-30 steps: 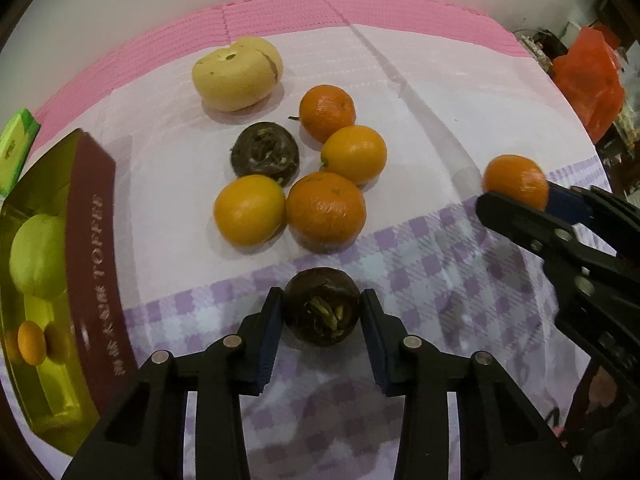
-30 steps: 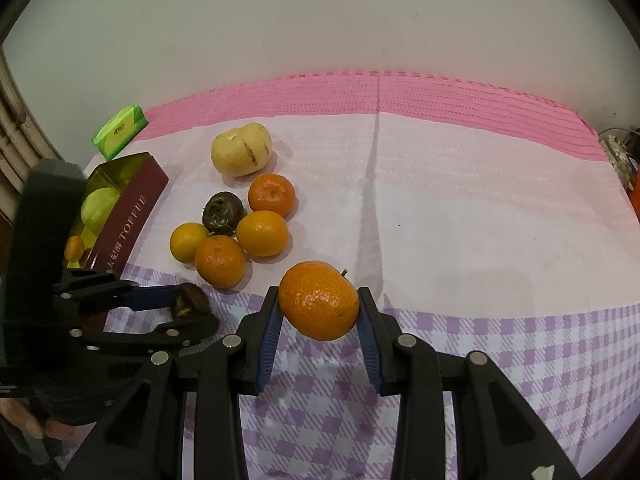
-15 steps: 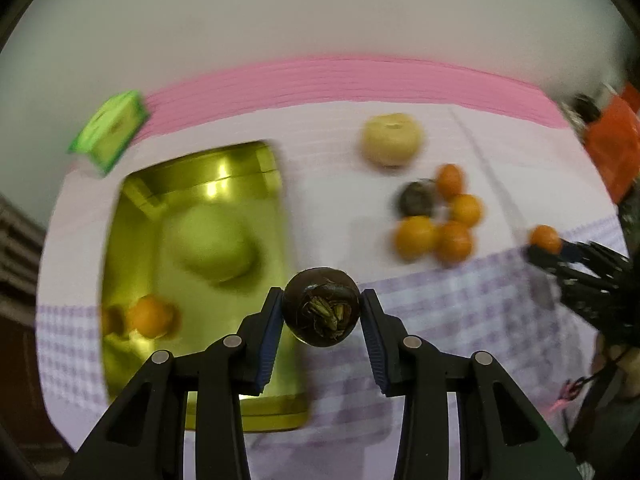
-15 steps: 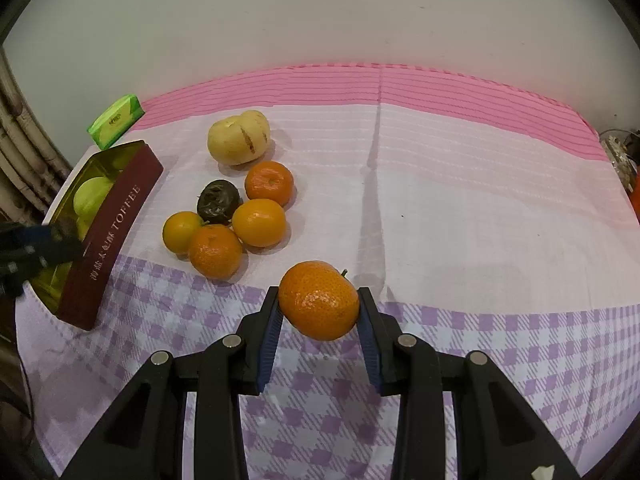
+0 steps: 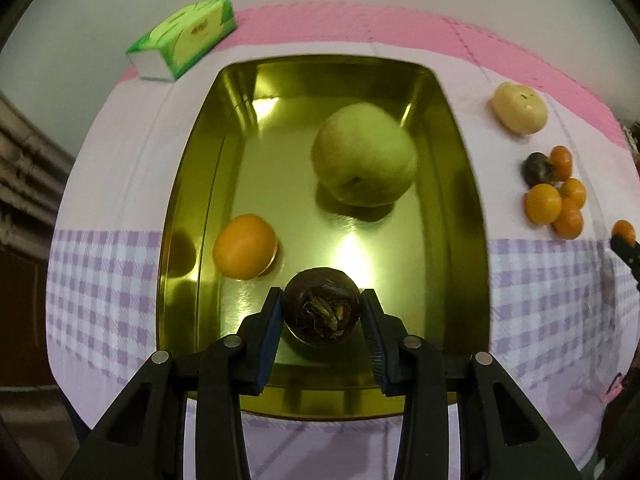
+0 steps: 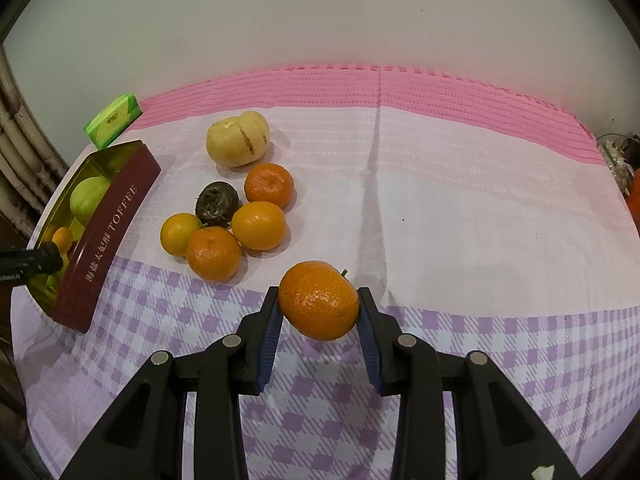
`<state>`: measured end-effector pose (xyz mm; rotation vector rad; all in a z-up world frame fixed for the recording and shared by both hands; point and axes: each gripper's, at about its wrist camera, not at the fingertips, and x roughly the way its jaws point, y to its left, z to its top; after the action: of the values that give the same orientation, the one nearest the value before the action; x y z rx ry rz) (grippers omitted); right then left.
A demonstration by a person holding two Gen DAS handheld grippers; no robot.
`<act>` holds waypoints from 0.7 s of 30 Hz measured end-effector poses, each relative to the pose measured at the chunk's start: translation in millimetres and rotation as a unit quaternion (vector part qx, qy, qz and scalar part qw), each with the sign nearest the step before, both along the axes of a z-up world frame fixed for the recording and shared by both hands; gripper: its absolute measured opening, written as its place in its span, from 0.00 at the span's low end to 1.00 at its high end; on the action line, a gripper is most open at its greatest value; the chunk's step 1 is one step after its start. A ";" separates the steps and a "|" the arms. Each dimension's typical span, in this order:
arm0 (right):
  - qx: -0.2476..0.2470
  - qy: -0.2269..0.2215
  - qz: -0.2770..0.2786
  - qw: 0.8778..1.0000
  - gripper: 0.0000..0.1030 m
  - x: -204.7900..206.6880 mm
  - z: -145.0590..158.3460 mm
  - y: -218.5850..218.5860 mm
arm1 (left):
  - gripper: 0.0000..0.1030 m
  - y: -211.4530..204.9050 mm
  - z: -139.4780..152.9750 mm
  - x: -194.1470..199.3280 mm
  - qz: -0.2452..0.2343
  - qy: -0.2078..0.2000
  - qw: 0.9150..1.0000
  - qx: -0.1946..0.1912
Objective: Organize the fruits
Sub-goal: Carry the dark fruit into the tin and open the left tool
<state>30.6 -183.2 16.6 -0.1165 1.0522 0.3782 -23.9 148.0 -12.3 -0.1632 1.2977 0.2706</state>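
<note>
My left gripper (image 5: 322, 314) is shut on a dark brown fruit (image 5: 322, 306) and holds it over the near end of the gold tin (image 5: 460, 184). In the tin lie a green apple (image 5: 364, 160) and an orange (image 5: 245, 246). My right gripper (image 6: 318, 316) is shut on an orange mandarin (image 6: 319, 299) above the checked cloth. On the cloth, a pale yellow fruit (image 6: 237, 138), a dark fruit (image 6: 217, 204) and several mandarins (image 6: 259, 225) lie in a cluster right of the tin (image 6: 108, 236). The left gripper's tip (image 6: 44, 258) shows over the tin.
A green tissue pack (image 5: 184, 36) lies behind the tin, also seen in the right wrist view (image 6: 114, 120). The pink and purple-checked tablecloth (image 6: 460, 200) covers the table, with a wall behind. Clutter (image 6: 618, 152) sits at the far right edge.
My left gripper has carried the dark fruit leftward from the cloth to above the tin's near end. My right gripper holds its mandarin in nearly the same place.
</note>
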 end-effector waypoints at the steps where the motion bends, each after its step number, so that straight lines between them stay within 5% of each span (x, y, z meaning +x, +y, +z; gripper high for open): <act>1: 0.003 -0.002 -0.001 1.000 0.33 -0.2 2.0 1.2 | 0.38 0.4 -2.0 0.6 0.001 0.003 1.000 0.003; 21: 0.030 -0.011 0.125 0.992 0.33 -28.0 38.7 117.4 | 0.38 54.4 -31.8 18.2 0.018 0.005 1.000 0.023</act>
<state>2.6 -65.8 55.3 -0.1992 1.0052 0.6324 -5.7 202.4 -44.1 -0.1461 1.2979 0.3313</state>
